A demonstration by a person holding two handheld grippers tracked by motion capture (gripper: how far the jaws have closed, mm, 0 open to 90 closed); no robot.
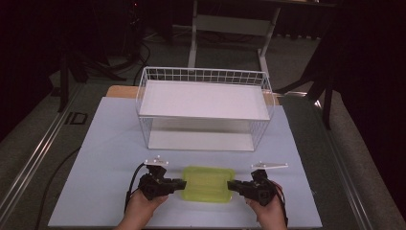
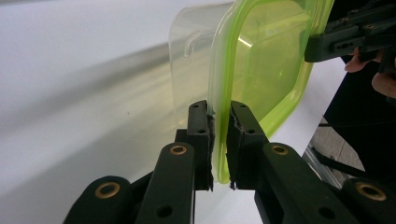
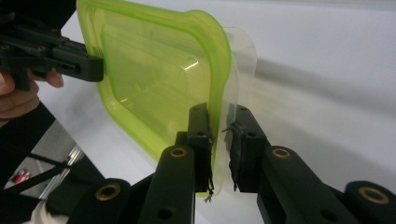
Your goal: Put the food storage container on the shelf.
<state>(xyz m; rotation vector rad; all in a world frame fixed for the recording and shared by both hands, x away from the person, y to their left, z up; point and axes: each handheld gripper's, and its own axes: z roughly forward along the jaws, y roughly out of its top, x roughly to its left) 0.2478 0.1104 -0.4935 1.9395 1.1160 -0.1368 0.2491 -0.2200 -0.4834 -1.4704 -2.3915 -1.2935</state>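
I have both tools on the clear plastic food container with the lime-green translucent lid [image 1: 207,184], which sits on the white counter [image 1: 105,158] at the near edge, right in front of the person and between the two hands. From the high view, the left hand-held gripper [image 1: 181,184] comes in at the container's left short end and the right hand-held gripper [image 1: 231,185] at its right short end, each pointing inward toward the other.

In the left gripper view, my left hand-held gripper [image 2: 219,140] has its two black jaws pressed against the green rim of the lid, one jaw on each face of the edge, so it is clamped on the container's rim. The clear body of the container bulges out behind the lid there, and the other tool reaches the far end of the lid at the upper right.

In the right gripper view, my right hand-held gripper [image 3: 220,140] is likewise clamped: one jaw lies against the green lid edge, the other against the clear lip beside it. Frayed bits of pad material hang from the jaw tips.

Well behind the container, farther from the person, stands a white wire two-tier shelf rack [image 1: 203,110] with flat white boards on both levels. It is well apart from the container. Beyond the counter the room is dark.
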